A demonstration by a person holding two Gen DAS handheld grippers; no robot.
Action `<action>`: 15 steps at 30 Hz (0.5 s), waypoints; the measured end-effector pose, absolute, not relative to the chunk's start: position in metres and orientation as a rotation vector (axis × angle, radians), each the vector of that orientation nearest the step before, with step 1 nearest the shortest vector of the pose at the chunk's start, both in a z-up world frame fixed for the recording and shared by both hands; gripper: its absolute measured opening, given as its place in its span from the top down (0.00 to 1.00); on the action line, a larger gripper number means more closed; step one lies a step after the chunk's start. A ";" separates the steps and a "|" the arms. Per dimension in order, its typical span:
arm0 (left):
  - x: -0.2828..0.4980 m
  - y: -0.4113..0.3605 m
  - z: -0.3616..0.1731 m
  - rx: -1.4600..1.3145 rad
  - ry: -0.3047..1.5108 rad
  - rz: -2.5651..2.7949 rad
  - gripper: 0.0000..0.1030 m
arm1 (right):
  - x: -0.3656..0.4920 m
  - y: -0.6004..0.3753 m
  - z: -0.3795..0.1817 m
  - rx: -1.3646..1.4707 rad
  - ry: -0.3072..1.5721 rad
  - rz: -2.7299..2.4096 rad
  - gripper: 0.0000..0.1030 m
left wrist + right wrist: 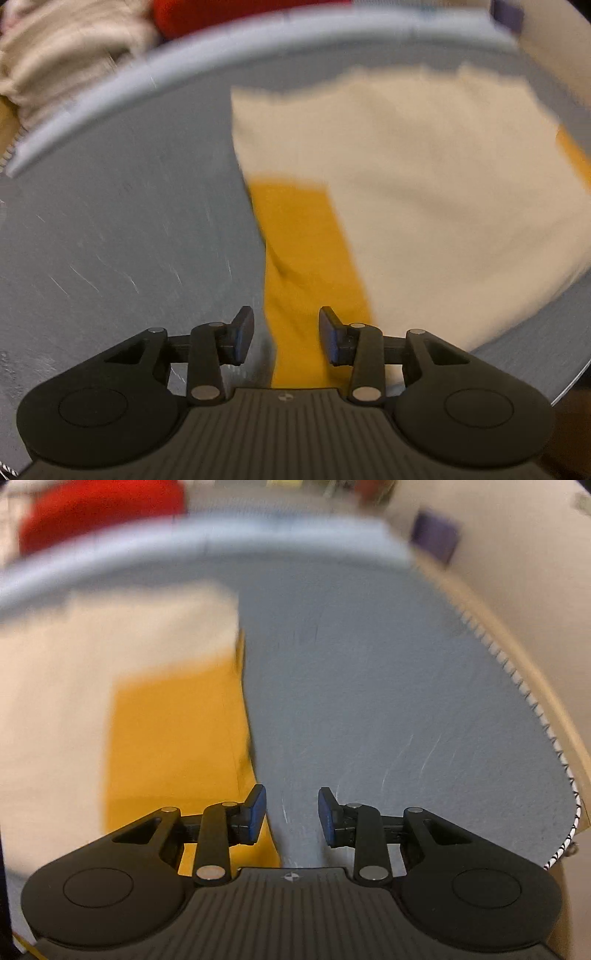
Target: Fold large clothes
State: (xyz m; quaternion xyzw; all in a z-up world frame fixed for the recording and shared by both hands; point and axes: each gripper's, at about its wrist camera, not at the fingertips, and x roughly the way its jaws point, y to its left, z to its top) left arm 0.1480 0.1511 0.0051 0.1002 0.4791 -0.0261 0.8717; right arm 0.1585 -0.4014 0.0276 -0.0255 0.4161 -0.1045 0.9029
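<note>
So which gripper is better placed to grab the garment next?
Left, probably. The left gripper hangs open with the garment's yellow strip between its fingers. The right gripper is open over bare mat, the garment beside its left finger.

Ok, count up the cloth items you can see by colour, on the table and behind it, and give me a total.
Cream and mustard garment on the grey table: 1
Beige knit pile behind the table: 1
Red item behind the table, too blurred to identify: 1
Total: 3
</note>
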 end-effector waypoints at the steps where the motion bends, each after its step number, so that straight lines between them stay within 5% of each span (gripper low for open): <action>1: 0.139 0.149 0.020 0.170 0.949 -0.030 0.58 | 0.146 -0.397 0.044 -0.034 0.791 -0.213 0.69; 6: 0.094 0.127 0.065 0.006 0.771 -0.011 0.55 | 0.065 -0.358 0.106 0.103 0.460 -0.111 0.68; 10: 0.062 0.106 0.044 -0.023 0.674 -0.045 0.55 | 0.020 -0.332 0.096 0.172 0.389 -0.032 0.68; 12: 0.066 0.105 0.013 -0.036 0.749 -0.027 0.66 | 0.012 -0.322 0.075 0.147 0.456 -0.030 0.68; 13: 0.067 0.104 0.001 -0.049 0.791 -0.002 0.85 | 0.010 -0.319 0.070 0.138 0.485 -0.038 0.68; 15: 0.071 0.107 -0.008 -0.083 0.795 0.004 0.87 | 0.006 -0.312 0.070 0.146 0.480 -0.020 0.68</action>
